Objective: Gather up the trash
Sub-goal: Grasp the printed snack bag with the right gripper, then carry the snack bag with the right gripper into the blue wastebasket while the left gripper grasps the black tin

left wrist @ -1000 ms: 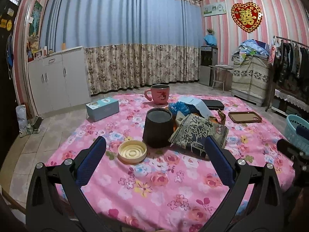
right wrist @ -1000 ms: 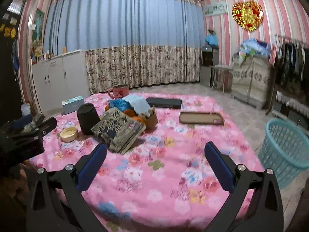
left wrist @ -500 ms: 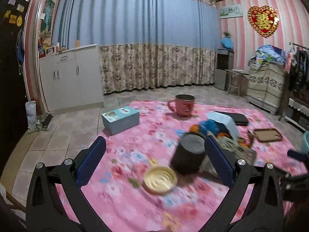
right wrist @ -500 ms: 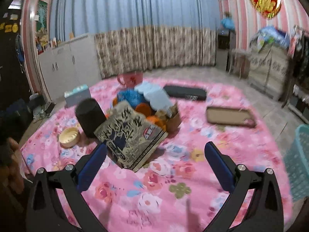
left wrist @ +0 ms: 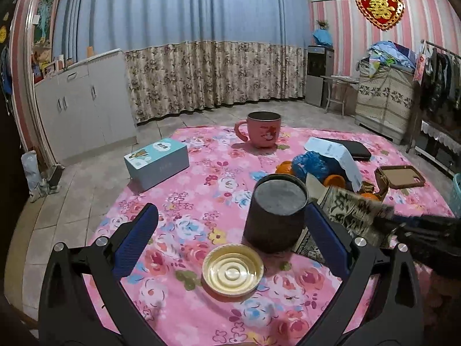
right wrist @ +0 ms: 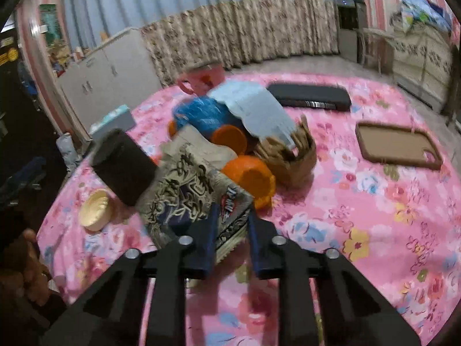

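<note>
A pile of trash lies mid-table: a printed snack bag [right wrist: 190,190], a blue plastic bag [right wrist: 201,112], orange peels [right wrist: 247,173], a white paper [right wrist: 259,109] and a brown wrapper [right wrist: 291,155]. My right gripper [right wrist: 230,225] is closed on the near edge of the snack bag. The bag also shows in the left wrist view [left wrist: 351,210]. My left gripper [left wrist: 230,230] is open, hovering over a yellow lid [left wrist: 232,269] and a black cup [left wrist: 276,216] that stand between its fingers.
A pink mug [left wrist: 263,128], a teal box [left wrist: 157,161], a black case [right wrist: 308,96] and a brown phone case [right wrist: 397,145] lie on the pink floral tablecloth [right wrist: 374,201]. A teal basket's edge [left wrist: 456,193] shows at far right.
My right gripper moved forward and down to the trash pile and closed on the snack bag. My left gripper moved closer to the black cup and the yellow lid.
</note>
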Tool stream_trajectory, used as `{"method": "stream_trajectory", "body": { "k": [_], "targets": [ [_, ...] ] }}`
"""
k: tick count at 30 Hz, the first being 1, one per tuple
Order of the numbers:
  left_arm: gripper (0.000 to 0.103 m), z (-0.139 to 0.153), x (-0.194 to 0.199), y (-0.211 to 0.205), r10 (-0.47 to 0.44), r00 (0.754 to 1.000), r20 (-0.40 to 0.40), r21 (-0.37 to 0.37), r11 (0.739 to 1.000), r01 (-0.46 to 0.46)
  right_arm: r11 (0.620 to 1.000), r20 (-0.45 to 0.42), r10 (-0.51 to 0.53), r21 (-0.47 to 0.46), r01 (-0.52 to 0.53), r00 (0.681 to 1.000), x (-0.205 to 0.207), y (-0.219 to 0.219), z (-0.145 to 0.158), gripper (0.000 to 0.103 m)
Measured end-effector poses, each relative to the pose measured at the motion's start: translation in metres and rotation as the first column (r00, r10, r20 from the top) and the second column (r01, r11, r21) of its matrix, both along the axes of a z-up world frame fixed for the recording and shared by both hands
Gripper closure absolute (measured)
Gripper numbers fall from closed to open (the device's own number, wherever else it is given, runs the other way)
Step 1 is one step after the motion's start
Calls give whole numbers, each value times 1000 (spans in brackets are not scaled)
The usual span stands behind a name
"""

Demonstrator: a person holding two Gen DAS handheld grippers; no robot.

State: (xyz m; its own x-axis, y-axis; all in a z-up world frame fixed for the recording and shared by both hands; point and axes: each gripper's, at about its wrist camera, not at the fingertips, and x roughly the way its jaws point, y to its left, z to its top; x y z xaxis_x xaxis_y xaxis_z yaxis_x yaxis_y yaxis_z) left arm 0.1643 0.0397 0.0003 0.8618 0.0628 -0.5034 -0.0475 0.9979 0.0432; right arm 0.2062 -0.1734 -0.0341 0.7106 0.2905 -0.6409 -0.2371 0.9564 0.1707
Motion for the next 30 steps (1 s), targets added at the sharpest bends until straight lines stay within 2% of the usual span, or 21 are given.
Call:
{"method": "stream_trajectory", "body": {
  "k": [3, 5, 11, 13, 16, 22, 25, 27, 28, 30],
  "targets": [
    [5, -1, 1, -8, -12, 1000, -6, 23, 1000, 12, 995, 124, -20, -91, 32, 992, -22, 2, 21, 94],
    [5, -3, 5, -14, -17, 1000, -17, 50, 999, 17, 993, 159, -34, -110, 52, 987, -28, -2, 32, 95],
    [5, -13, 23, -23, -48, 996, -75, 39, 998, 51, 989, 262, -113, -63, 134, 958, -45, -38, 69, 96],
    [5, -18, 34, -26, -69, 992, -105, 20, 997, 71, 988, 276, -134, -42, 152, 952, -47, -50, 76, 96],
    [5, -26, 52, -31, -70, 989, -129, 38, 996, 75, 988, 266, -148, 0, 153, 953, -47, -67, 83, 96],
    [5, -28, 69, -42, -68, 989, -134, 75, 994, 78, 989, 275, -150, 28, 148, 950, -47, -85, 88, 97],
    [6, -30, 75, -43, -65, 987, -145, 69, 995, 76, 990, 299, -144, 48, 136, 943, -50, -86, 91, 97],
    [22, -30, 76, -42, -65, 988, -143, 69, 995, 75, 991, 314, -135, 45, 127, 940, -50, -84, 91, 96],
    [35, -31, 77, -39, -69, 986, -153, 60, 995, 79, 991, 326, -130, 36, 125, 936, -51, -82, 92, 96],
    [40, -30, 76, -33, -78, 985, -152, 22, 996, 83, 992, 339, -124, 21, 124, 933, -54, -79, 92, 96]
  ]
}}
